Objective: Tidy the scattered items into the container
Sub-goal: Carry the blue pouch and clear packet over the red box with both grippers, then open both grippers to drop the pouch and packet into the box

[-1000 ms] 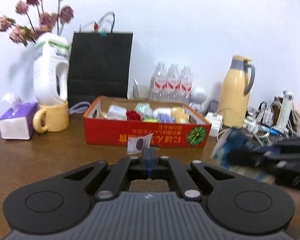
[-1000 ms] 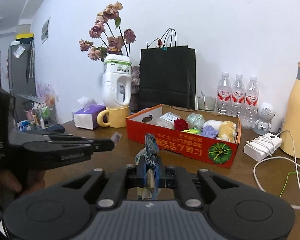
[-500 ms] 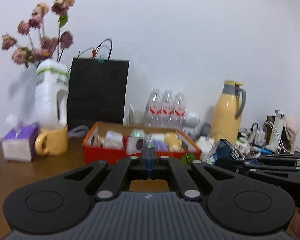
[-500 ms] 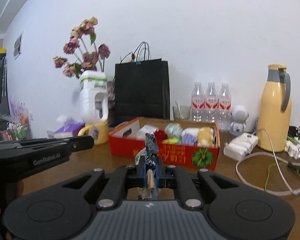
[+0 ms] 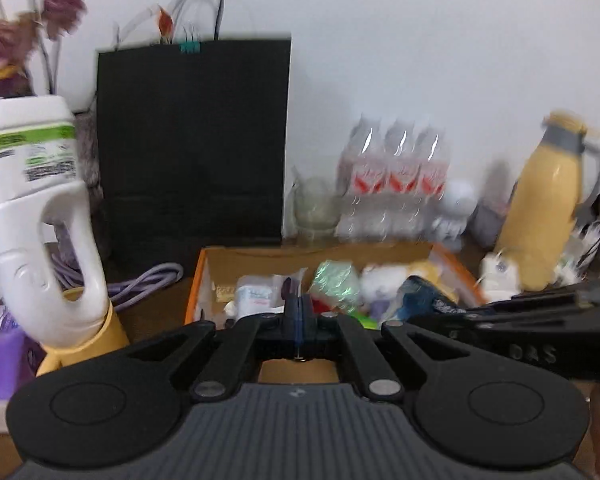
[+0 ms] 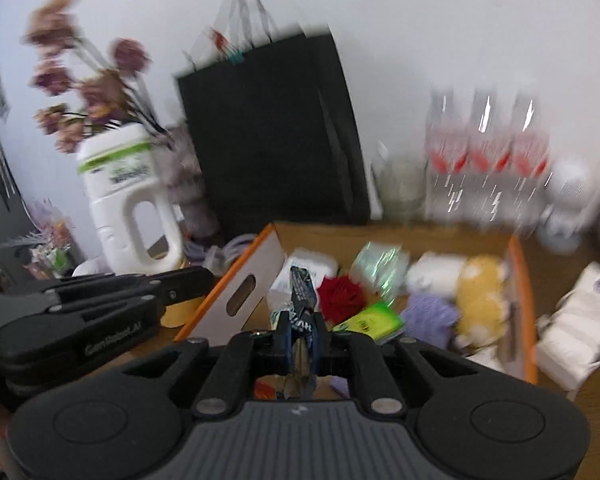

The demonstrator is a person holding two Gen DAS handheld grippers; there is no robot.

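The box [image 6: 236, 280] is orange along its edges with plain brown card inside, and in it lie a deep red rose [image 6: 342, 296], a pale green shiny packet [image 6: 380, 264], a lilac knitted piece [image 6: 428, 316], a yellow fluffy one [image 6: 480, 292] and a bright green packet [image 6: 374, 320]. Behind stand a matt black paper bag [image 5: 192, 140], a white jug [image 5: 32, 208] with a green band, a mustard-yellow flask [image 5: 548, 208] with a grey collar, and clear bottles [image 5: 396, 176] with red-and-white labels. Both hand-held grippers are black; the right hand-held gripper [image 6: 302, 320] clamps a dark blue wrapper [image 6: 302, 292] with white print.

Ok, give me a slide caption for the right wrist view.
Right gripper, shut on a blue snack wrapper, poised above the orange box of collected items.
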